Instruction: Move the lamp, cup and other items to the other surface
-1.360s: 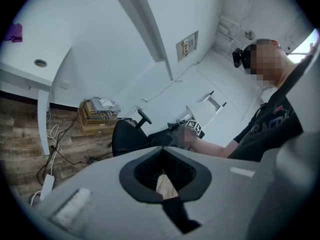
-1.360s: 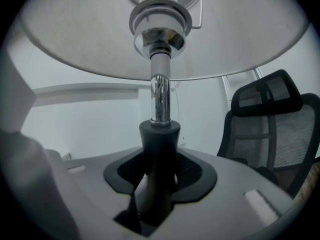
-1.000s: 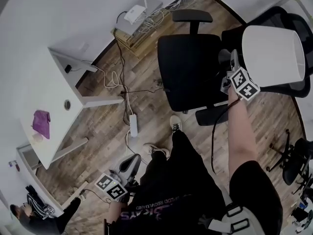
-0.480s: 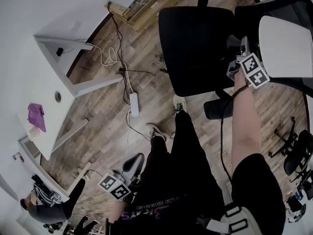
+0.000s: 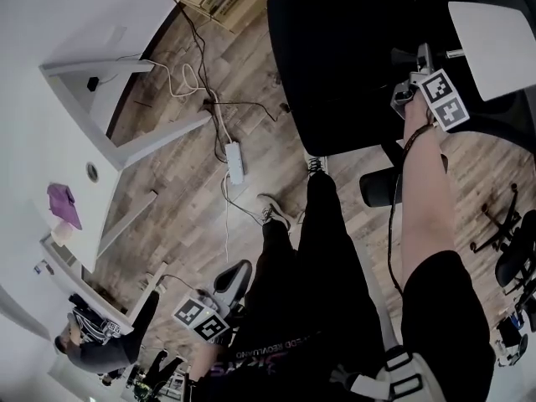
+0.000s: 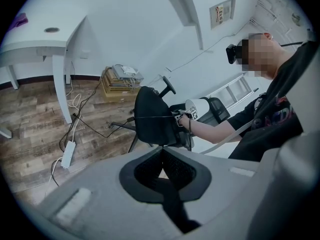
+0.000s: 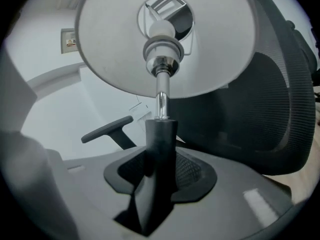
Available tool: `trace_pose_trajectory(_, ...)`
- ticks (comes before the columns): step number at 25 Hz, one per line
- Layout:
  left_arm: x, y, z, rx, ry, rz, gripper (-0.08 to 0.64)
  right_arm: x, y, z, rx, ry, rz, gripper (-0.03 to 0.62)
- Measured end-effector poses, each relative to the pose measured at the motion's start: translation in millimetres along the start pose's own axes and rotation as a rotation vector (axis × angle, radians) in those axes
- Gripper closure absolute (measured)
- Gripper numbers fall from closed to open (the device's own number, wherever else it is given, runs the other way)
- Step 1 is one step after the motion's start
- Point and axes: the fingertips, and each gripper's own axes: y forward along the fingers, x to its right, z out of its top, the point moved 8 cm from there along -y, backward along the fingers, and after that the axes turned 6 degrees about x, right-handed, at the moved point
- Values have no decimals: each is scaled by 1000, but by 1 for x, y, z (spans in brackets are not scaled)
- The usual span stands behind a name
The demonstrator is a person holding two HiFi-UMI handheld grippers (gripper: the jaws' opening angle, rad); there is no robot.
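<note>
The lamp has a white shade [image 5: 492, 43] and a chrome rod ending in a black stem [image 7: 160, 139]. My right gripper [image 7: 160, 156] is shut on that stem, so the shade [image 7: 165, 44] and its bulb [image 7: 161, 30] stand above the jaws. In the head view my right gripper [image 5: 412, 72] is held out at the upper right, over the black office chair [image 5: 347, 57]. Low at my left side hangs my left gripper [image 5: 228, 280], and its jaws [image 6: 161, 156] are shut with nothing between them. The left gripper view shows the lamp [image 6: 201, 107] far off. No cup is in view.
A white desk [image 5: 59, 124] with a purple cloth [image 5: 65, 205] stands at the left. Cables and a power strip [image 5: 235, 162] lie on the wood floor. Another person [image 5: 84, 352] crouches at the bottom left. More chairs [image 5: 515, 249] stand at the right.
The lamp and my right gripper have sunk and drifted toward the upper right of the head view, with the shade now partly cut off. My left gripper stays low at my side.
</note>
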Motion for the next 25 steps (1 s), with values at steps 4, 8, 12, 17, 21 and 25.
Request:
trace_pose_trajectory(4, -1, 15, 1, -26, 3, -1, 560, 23, 14, -16, -31, 62, -52, 437)
trace_pose_trajectory(8, 2, 26, 1, -53, 0, 2, 560, 37, 23, -26, -43, 60, -78, 439)
trace_pose_trajectory(12, 1, 33, 4, -65, 1, 10, 560, 39, 32, -37, -48, 48, -76, 439)
trace_pose_trajectory(17, 1, 39, 5, -71, -7, 23, 560, 41, 40, -50, -56, 51, -90, 437)
trace_pose_trajectory(21, -3, 43, 2, -74, -22, 23, 560, 40, 44, -53, -45, 46, -79, 436)
trace_pose_trajectory(25, 1, 46, -1, -66, -24, 8, 560, 40, 42, -55, -49, 56, -100, 433)
